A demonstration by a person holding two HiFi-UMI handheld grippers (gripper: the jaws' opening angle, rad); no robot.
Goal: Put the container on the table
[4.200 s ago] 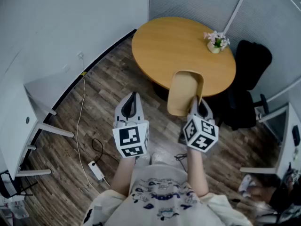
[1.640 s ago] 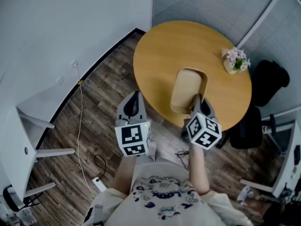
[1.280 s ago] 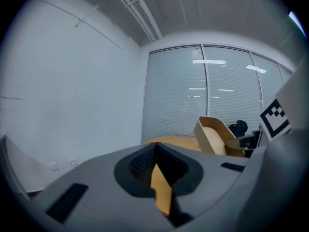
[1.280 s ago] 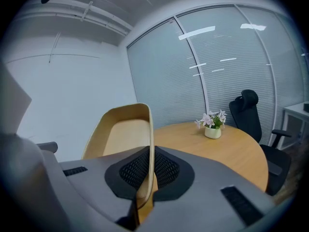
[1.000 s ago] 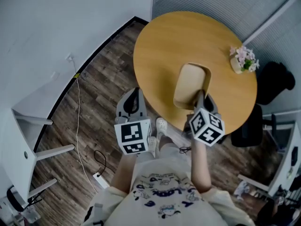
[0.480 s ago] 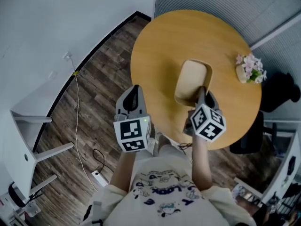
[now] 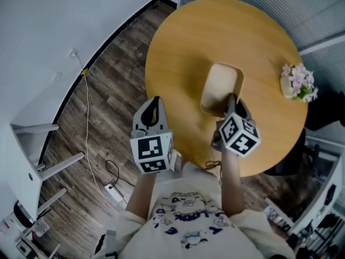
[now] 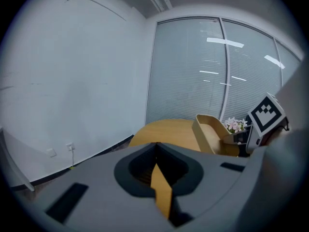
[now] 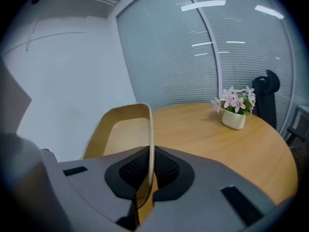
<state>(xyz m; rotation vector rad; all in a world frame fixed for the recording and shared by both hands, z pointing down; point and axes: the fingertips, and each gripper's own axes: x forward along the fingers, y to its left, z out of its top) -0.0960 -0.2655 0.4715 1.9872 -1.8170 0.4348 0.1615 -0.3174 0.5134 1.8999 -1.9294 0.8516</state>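
Observation:
A tan wooden container [image 7: 221,85] with a rounded rim hangs tilted over the round wooden table [image 7: 183,47]. My right gripper [image 7: 232,100] is shut on its near rim. In the right gripper view the rim [image 9: 150,144] runs straight down between the jaws of the right gripper [image 9: 149,172], and the container's hollow [image 9: 123,134] opens to the left. I cannot tell whether its bottom touches the tabletop. My left gripper [image 7: 154,102] is shut with nothing in it, at the table's near left edge. From the left gripper [image 8: 155,152] I see the container [image 8: 210,132] to the right.
A small white pot of pink flowers [image 7: 297,82] stands near the table's right edge, also visible as the flower pot [image 9: 235,111]. A dark chair [image 7: 328,112] is behind it. White furniture legs [image 7: 46,163] and a cable with a power strip [image 7: 113,190] lie on the wood floor at the left.
The person has walked up to the table. The container, still in the right gripper, has gone from beyond the table's near edge to over its middle. The left gripper came along, shut.

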